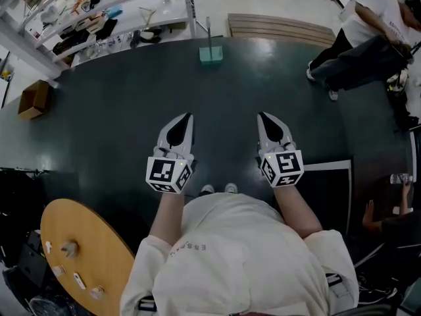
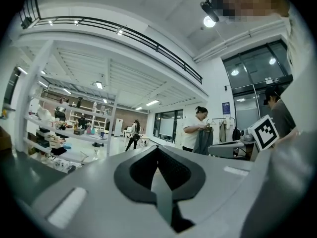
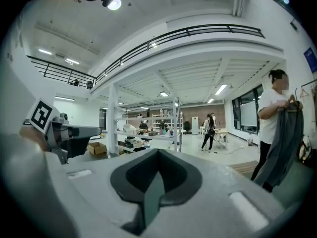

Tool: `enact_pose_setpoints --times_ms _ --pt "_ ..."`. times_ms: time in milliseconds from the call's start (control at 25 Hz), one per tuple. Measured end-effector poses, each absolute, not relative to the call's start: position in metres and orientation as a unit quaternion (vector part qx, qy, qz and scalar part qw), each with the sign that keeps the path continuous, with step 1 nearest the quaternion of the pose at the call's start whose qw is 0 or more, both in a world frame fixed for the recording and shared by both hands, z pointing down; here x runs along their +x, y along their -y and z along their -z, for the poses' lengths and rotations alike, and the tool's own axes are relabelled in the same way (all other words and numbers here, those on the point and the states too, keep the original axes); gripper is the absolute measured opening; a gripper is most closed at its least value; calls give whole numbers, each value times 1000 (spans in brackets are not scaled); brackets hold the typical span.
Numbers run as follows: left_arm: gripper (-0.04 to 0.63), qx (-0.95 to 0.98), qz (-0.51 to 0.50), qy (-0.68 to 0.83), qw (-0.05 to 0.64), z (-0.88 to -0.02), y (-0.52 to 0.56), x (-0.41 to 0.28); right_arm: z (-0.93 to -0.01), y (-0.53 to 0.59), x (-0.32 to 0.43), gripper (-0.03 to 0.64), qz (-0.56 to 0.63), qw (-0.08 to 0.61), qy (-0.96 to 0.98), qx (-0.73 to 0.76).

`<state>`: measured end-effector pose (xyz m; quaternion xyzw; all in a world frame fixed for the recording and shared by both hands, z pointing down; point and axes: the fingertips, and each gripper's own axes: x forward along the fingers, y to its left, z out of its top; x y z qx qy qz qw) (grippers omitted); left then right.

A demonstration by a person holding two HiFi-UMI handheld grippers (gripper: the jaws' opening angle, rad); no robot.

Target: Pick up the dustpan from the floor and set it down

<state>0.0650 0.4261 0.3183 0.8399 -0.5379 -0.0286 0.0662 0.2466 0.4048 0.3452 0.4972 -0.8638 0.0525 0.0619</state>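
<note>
Head view: one teal dustpan (image 1: 210, 54); left gripper (image 1: 188, 116), right gripper (image 1: 262, 116), both closed

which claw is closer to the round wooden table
Left. The left claw is up and to the right of the round wooden table in the head view. The right claw is farther right still, past the left one.

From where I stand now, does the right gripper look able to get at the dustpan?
Probably not yet. The dustpan stands well ahead on the dark floor, beyond the right gripper, whose jaws are together. Nothing lies between them, so stepping forward and opening should do.
</note>
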Motion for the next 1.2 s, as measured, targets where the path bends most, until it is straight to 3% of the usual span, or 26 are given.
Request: enact_pose_setpoints --times_ms 560,1200 --pt "8 815 11 570 100 -355 -390 50 -388 -365 249 -9 -95 95 870 474" --pt "8 831 72 547 71 -352 -86 -74 -389 -71 173 -9 -74 110 824 550"
